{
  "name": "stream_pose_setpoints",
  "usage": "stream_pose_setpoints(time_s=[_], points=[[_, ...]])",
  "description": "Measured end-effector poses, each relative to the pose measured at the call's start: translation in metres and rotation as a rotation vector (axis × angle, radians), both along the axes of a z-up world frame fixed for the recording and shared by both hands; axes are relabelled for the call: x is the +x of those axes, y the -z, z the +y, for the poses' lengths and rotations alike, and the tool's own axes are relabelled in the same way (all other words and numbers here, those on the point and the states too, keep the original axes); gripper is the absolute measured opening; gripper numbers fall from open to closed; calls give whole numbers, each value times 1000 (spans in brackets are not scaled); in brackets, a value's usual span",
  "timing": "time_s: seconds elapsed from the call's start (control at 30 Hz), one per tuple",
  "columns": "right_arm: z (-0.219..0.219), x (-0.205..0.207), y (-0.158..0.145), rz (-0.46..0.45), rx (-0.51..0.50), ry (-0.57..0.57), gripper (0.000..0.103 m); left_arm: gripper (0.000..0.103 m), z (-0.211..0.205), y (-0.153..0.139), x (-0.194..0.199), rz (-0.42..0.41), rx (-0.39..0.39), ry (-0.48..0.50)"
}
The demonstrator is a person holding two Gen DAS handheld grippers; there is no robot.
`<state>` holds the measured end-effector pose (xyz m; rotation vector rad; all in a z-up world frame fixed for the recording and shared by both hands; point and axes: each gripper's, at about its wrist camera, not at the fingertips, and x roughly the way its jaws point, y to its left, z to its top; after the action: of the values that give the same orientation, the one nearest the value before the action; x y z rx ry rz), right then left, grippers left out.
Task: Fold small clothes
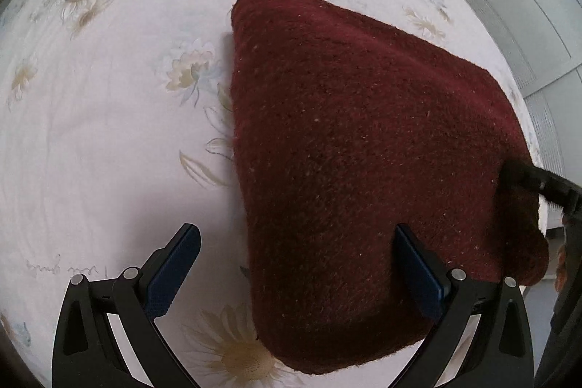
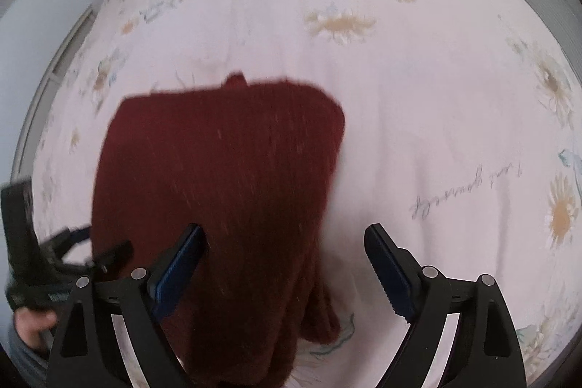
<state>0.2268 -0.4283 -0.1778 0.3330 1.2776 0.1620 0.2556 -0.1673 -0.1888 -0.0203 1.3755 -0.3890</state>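
Left tool (image 1: 296,239) is spread wide, blue pads (image 1: 174,273) apart, nothing pinched; its right finger sits over the near part of the dark red knit sweater (image 1: 363,151). Right tool (image 2: 285,240) is spread wide too, also holding nothing, with the sweater (image 2: 225,177) running between its fingers and under the left one. From the left wrist view the other tool (image 1: 545,184) shows at the sweater's right edge, touching it by the look of it. The sweater lies folded into a rough rectangle on the bed, on a white floral bedsheet (image 1: 91,115) with daisy prints and some cursive writing (image 2: 469,191). Right view's a bit blurry.
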Motion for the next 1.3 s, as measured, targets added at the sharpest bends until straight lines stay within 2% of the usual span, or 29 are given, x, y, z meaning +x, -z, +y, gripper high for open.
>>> stream_pose_setpoints(time_s=[0.13, 0.17, 0.23, 0.27, 0.47, 0.57, 0.67, 0.73, 0.8, 0.83, 0.9, 1.03, 1.13, 1.3], points=[[9, 22, -5, 2, 12, -12, 89, 102, -1, -6, -2, -29, 17, 13], [13, 27, -4, 12, 11, -21, 84, 102, -2, -7, -2, -35, 23, 17], [22, 35, -2, 28, -45, -35, 52, 102, -3, -8, -4, -47, 32, 22], [25, 39, -5, 18, -64, -53, 22, 102, -2, -9, -4, -51, 35, 20], [29, 39, -38, -132, -29, -95, 16, 102, 4, -13, -8, -68, 33, 3], [27, 41, -20, -79, -109, -97, 16, 102, 5, -15, -11, -75, 33, -4], [19, 38, -3, -48, -87, -76, 19, 102, 5, -13, -11, -60, 26, -14], [11, 34, -2, -47, -41, -43, 27, 102, 8, -14, -12, -61, 29, -12], [6, 28, -9, -54, -40, -20, 49, 102, 4, -15, -11, -68, 42, -7], [5, 25, -13, -58, -46, -19, 55, 102, 3, -17, -11, -67, 44, -3], [3, 15, -20, -58, -38, -20, 84, 102, 3, -22, -10, -58, 37, -2], [9, -6, -27, -64, -49, -69, 87, 102, 6, -38, -4, -68, 10, -10], [18, -16, -16, -46, -68, -113, 103, 102, 5, -41, 4, -68, 14, -21], [21, -17, 21, 16, -72, -111, 103, 102, -8, -23, 13, -39, 56, -7]])
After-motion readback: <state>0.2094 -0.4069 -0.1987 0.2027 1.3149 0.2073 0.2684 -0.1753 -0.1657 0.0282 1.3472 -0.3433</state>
